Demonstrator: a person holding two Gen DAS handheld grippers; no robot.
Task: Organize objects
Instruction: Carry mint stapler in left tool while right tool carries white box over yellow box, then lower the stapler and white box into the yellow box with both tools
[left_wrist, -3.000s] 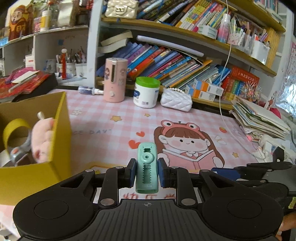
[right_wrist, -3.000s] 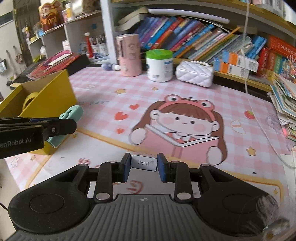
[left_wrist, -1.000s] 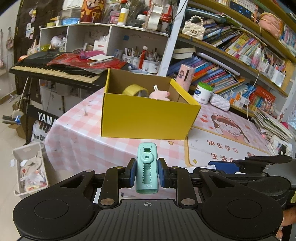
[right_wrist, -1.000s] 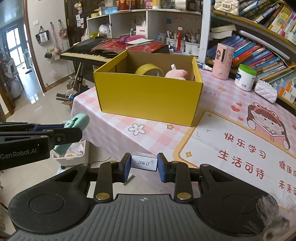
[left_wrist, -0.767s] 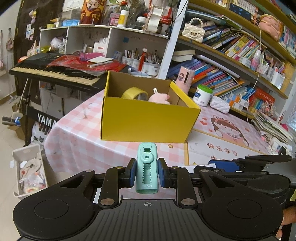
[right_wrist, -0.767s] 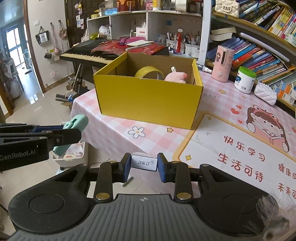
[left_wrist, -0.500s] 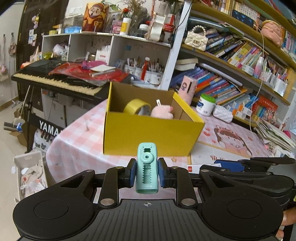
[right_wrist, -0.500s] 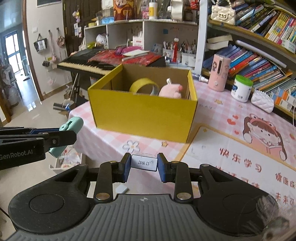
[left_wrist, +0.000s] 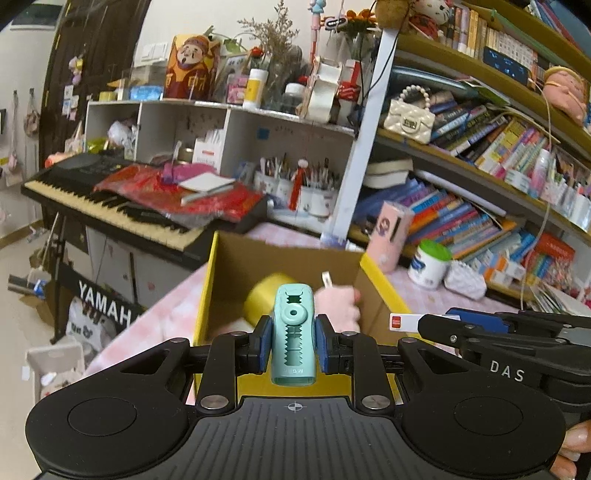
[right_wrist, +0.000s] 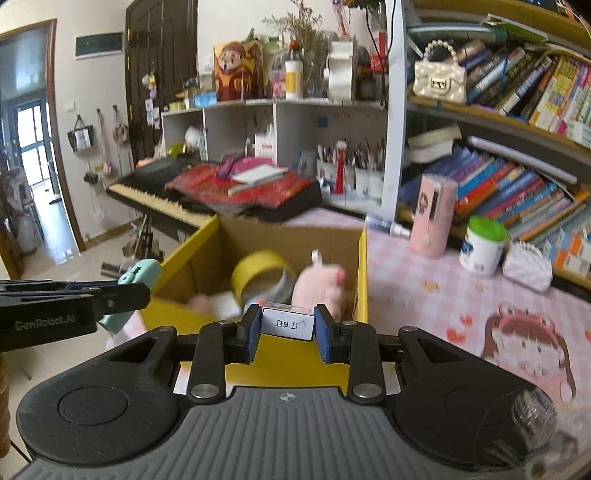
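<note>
Item one: mint-green clip-like gadget (left_wrist: 293, 334), toothed down its face with a round boss near the top. My left gripper (left_wrist: 293, 347) has its blue pads pinched on the gadget's two long sides. Its long axis runs straight ahead along the fingers, notched end pointing forward toward the box. In the right wrist view I see it side-on (right_wrist: 142, 273), the forward end tilted upward past the finger tips.

Item two: small white box with printed characters (right_wrist: 288, 325). My right gripper (right_wrist: 288, 330) is clamped on its two short ends, so its long axis lies crosswise between the pads, the printed face toward the camera. From the left wrist view it shows as a white strip with a red mark (left_wrist: 402, 320) sticking out of the right tool's tips.

Item three: yellow cardboard box (right_wrist: 295, 365), open-topped, directly ahead of and below both held items, standing on the pink checked tablecloth (right_wrist: 424, 291). Inside I count a yellow tape roll (right_wrist: 258, 267), a pink plush toy (right_wrist: 321, 288) and something pale, blurred.

Surroundings: pink cylinder (right_wrist: 432, 218) and green-lidded white tub (right_wrist: 482, 247) on the table beyond; a keyboard (right_wrist: 162, 197) to the left; bookshelves (right_wrist: 517, 184) to the right.
</note>
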